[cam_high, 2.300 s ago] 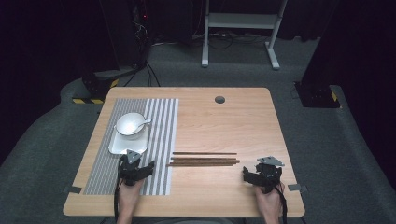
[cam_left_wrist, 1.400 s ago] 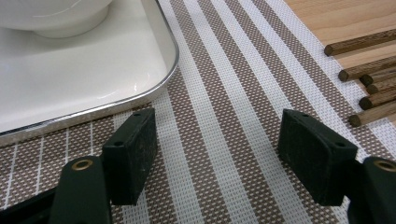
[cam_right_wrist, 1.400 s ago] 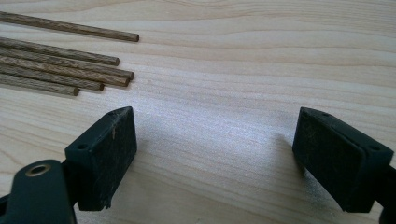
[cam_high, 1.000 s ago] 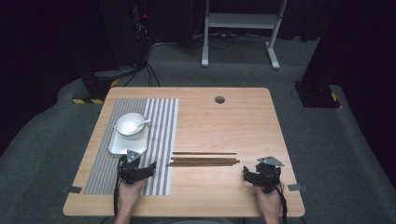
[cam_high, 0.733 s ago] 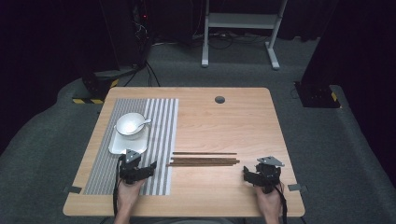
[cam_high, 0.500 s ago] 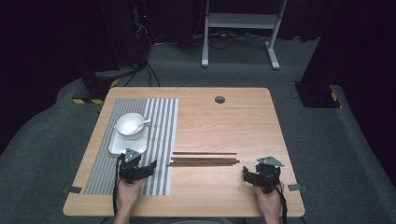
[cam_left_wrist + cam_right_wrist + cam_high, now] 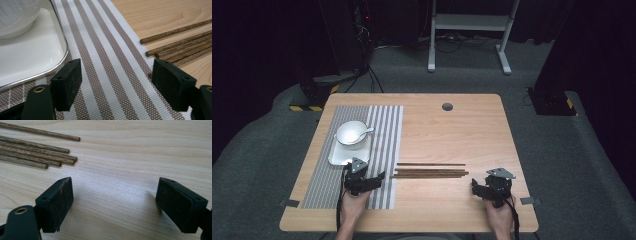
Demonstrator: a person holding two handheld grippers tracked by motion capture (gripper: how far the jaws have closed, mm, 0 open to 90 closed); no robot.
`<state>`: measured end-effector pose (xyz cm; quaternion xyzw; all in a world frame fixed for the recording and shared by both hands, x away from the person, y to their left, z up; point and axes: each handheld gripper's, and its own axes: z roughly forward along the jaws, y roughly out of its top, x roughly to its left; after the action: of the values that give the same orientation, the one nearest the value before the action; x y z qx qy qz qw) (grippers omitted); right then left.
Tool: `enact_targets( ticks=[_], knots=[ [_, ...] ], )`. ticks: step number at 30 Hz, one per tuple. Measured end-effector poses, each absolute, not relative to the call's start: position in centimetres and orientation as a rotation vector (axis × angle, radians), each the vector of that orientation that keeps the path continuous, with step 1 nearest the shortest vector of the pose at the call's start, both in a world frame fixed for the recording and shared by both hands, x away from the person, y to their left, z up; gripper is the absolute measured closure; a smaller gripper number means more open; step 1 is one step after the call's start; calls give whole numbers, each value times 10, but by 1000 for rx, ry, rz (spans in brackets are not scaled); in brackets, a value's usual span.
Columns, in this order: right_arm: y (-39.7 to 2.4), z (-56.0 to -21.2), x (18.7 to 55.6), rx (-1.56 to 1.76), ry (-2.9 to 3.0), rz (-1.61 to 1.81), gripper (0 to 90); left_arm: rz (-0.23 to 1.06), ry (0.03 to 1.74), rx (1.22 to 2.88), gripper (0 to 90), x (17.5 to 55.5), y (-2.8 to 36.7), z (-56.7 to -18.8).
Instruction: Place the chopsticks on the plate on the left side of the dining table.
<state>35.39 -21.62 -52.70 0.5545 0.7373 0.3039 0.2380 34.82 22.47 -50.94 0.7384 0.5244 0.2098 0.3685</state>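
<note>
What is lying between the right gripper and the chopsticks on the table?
Nothing: between the right gripper and the chopsticks there is bare wooden table, as the right gripper view shows.

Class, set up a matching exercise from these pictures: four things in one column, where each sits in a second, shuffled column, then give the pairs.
Things:
1. bowl
2. white tray
3. chopsticks
4. left gripper

Places:
A. bare wood, mid-table
B. over the striped mat, beside the tray's near corner
C. on the white tray
D. on the striped mat

Pairs: 1-C, 2-D, 3-A, 4-B
</note>
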Motion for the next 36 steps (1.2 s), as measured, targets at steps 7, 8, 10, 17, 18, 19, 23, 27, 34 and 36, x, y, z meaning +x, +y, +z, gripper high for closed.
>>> enact_targets(
  ticks=[7,8,10,17,18,19,23,27,34,36],
  knots=[
    [-216,-527,354,1509,2029,836,143,531,1328,1904,245,350,219,-506],
    [-216,-527,354,1507,2032,837,143,528,1318,1902,244,351,217,-504],
    [-216,-527,354,1506,2033,837,143,527,1314,1902,243,351,216,-504],
    [-215,-527,354,1500,2040,840,143,505,1278,1888,236,354,211,-498],
    [-215,-527,354,1500,2040,841,143,504,1270,1886,236,354,210,-497],
    [-215,-527,354,1499,2041,843,143,504,1270,1886,236,354,210,-497],
    [-215,-527,353,1499,2042,842,144,473,1258,1875,237,358,206,-495],
    [-215,-527,353,1500,2041,842,144,465,1244,1888,236,362,201,-493],
    [-215,-527,353,1498,2041,840,144,430,1206,1896,241,369,192,-490],
    [-215,-527,354,1499,2040,839,144,428,1198,1904,241,372,190,-489]
  ],
)
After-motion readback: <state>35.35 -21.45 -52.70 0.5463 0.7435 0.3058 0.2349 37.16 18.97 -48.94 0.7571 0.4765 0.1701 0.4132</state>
